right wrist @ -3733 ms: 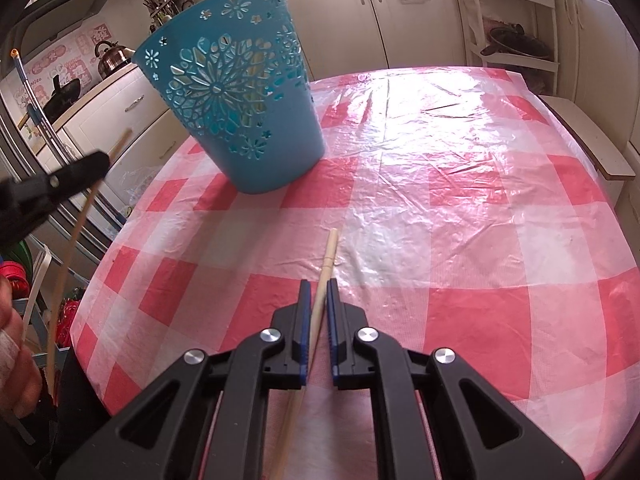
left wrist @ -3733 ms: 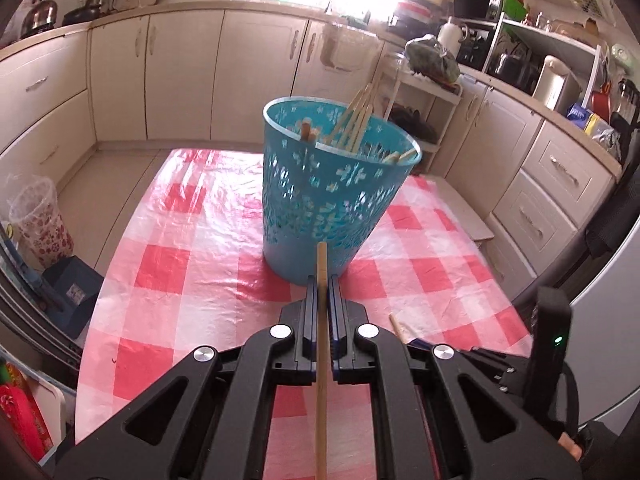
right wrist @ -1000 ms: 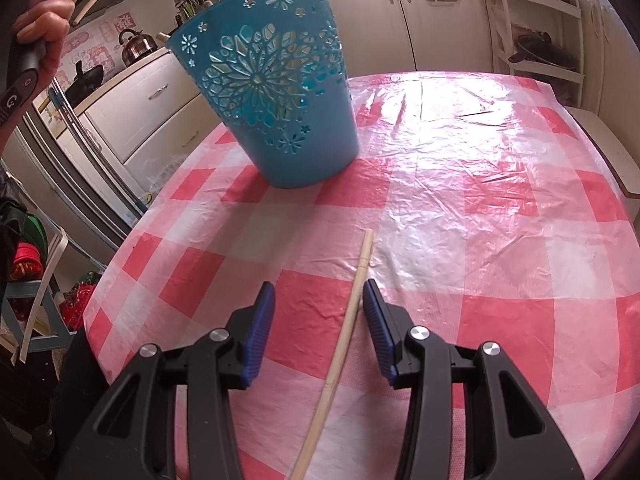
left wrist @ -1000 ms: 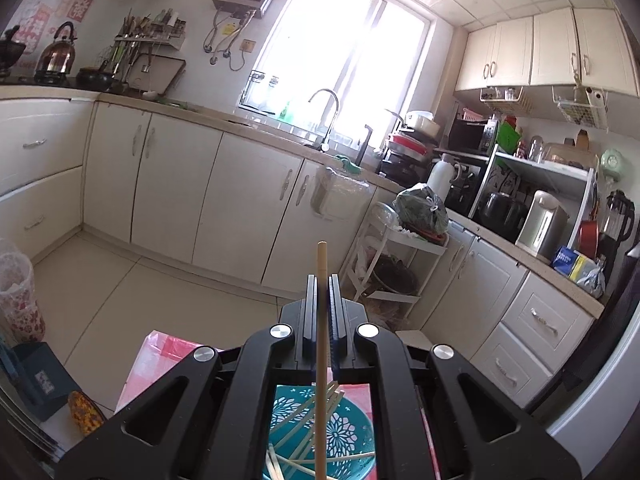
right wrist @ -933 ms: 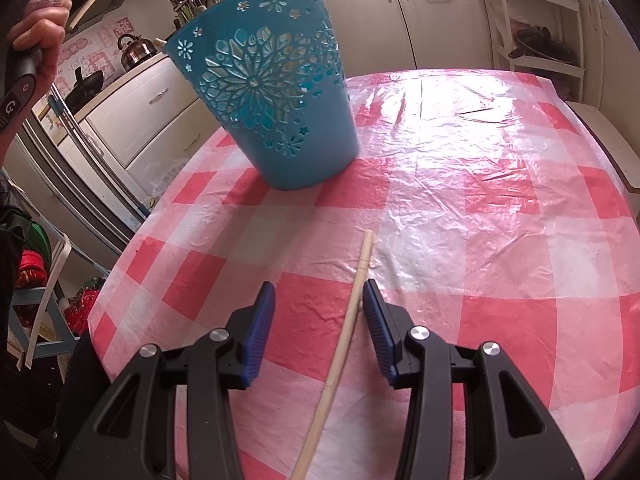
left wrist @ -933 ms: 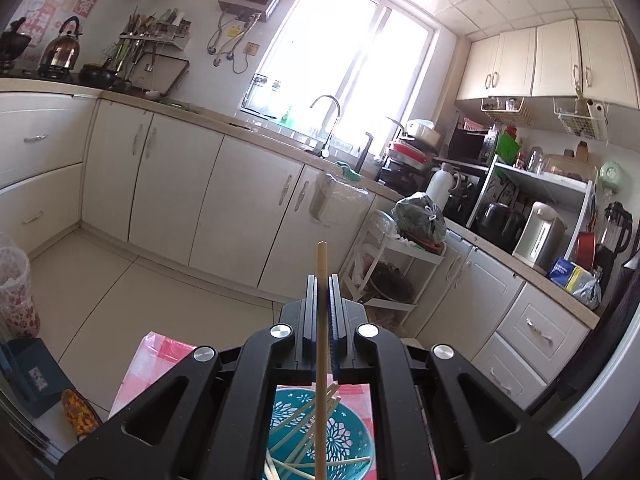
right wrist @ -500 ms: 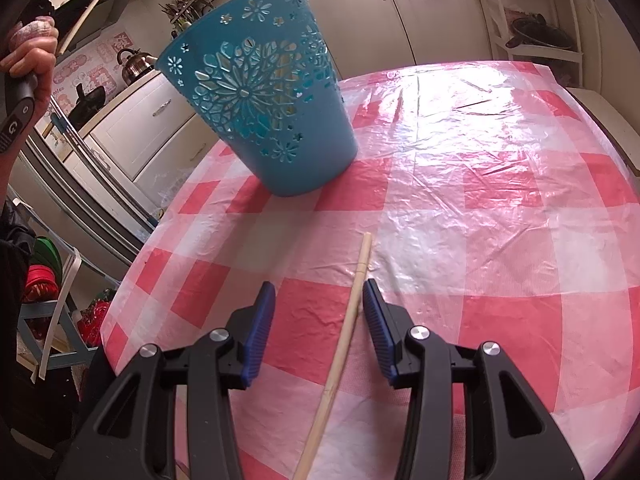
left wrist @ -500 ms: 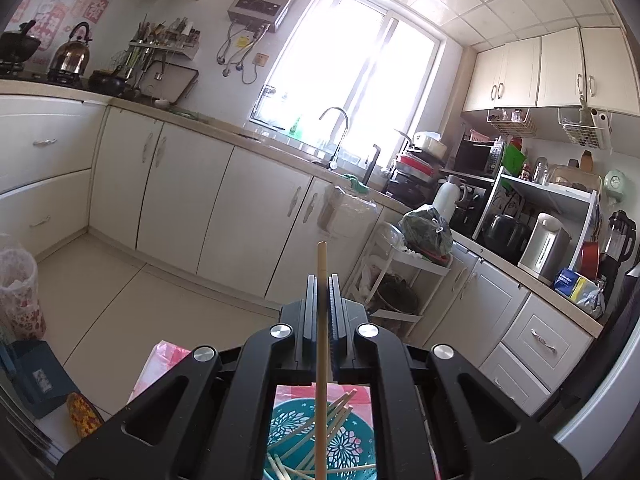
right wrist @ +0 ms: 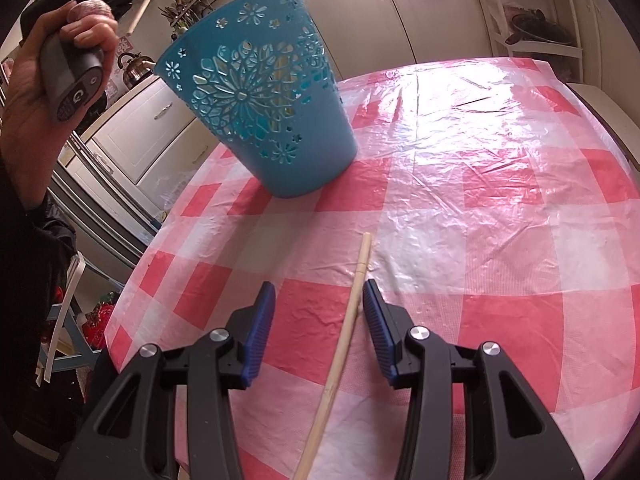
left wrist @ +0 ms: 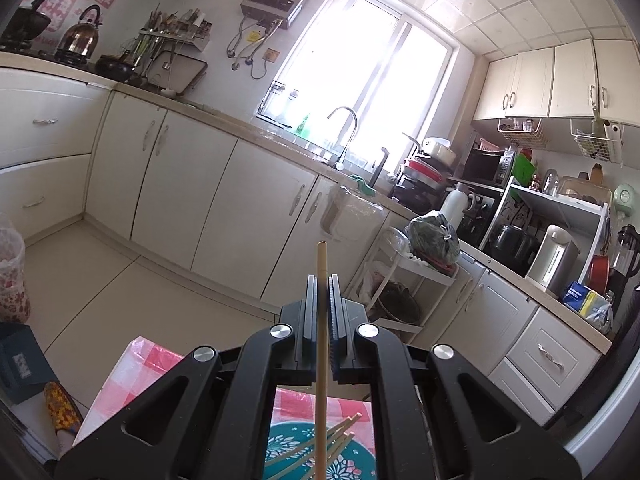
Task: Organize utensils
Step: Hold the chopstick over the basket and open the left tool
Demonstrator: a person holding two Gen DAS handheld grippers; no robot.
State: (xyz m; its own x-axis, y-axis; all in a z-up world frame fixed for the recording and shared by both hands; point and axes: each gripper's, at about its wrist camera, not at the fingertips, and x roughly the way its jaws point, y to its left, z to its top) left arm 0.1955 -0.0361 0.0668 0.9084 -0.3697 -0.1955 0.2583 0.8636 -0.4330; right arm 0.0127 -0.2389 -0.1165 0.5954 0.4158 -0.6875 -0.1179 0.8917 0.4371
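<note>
— What sort of room is this?
— A kitchen: cream cabinet doors with metal handles (left wrist: 224,184) run under a beige countertop (left wrist: 280,144), and pale floor tiles (left wrist: 100,280) lie below.
— And the light?
— Strong daylight floods through a large white-framed window (left wrist: 360,80) above a curved chrome tap (left wrist: 346,132). A white tiled ceiling (left wrist: 500,4) tops it, and a copper-coloured kettle (left wrist: 82,36) stands at left.

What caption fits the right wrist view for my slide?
Open right tongs straddle a chopstick lying on the checked tablecloth, blue basket beyond.
</note>
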